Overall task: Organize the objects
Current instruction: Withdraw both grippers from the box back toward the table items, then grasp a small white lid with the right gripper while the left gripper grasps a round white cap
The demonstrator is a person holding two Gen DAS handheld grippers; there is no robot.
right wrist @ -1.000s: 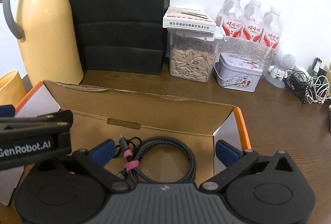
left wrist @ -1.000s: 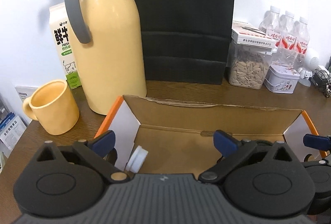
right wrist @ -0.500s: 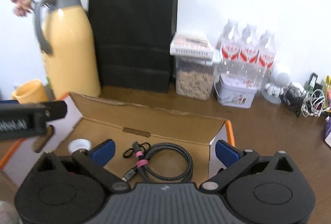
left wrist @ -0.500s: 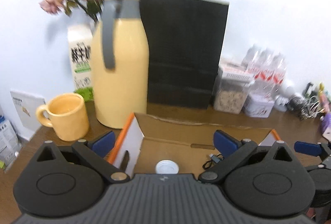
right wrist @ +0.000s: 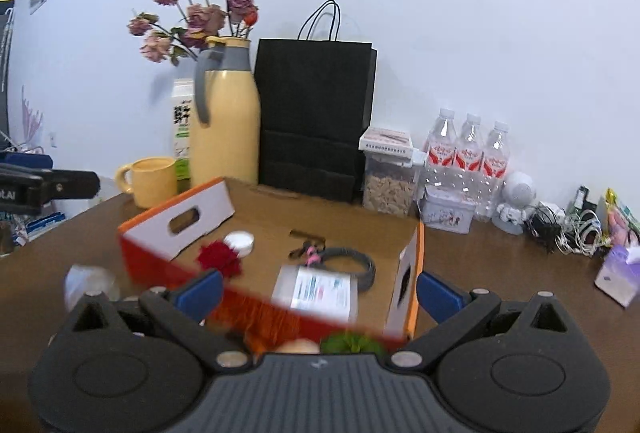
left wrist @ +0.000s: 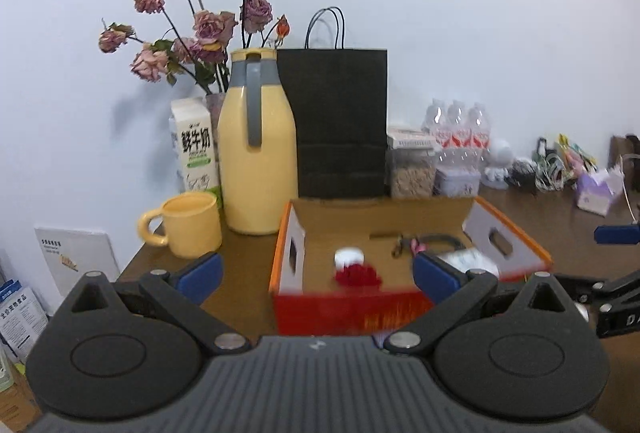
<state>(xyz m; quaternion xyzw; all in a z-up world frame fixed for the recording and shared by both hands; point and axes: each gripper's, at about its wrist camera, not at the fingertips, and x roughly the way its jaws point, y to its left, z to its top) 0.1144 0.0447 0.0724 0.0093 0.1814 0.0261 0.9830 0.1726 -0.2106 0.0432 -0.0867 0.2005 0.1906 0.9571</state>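
An open orange cardboard box sits on the brown table. Inside lie a white cap, a red flower, a coiled black cable and a white packet. My left gripper is open and empty, held back above the box's near left side. My right gripper is open and empty, above the box's near wall. A clear crumpled thing lies on the table left of the box.
Behind the box stand a yellow thermos, a yellow mug, a milk carton, dried roses, a black paper bag, a seed jar, water bottles, a tin. Cables lie at right.
Both grippers have pulled back and up from inside the box, so the whole box and its contents show. Both stay open.
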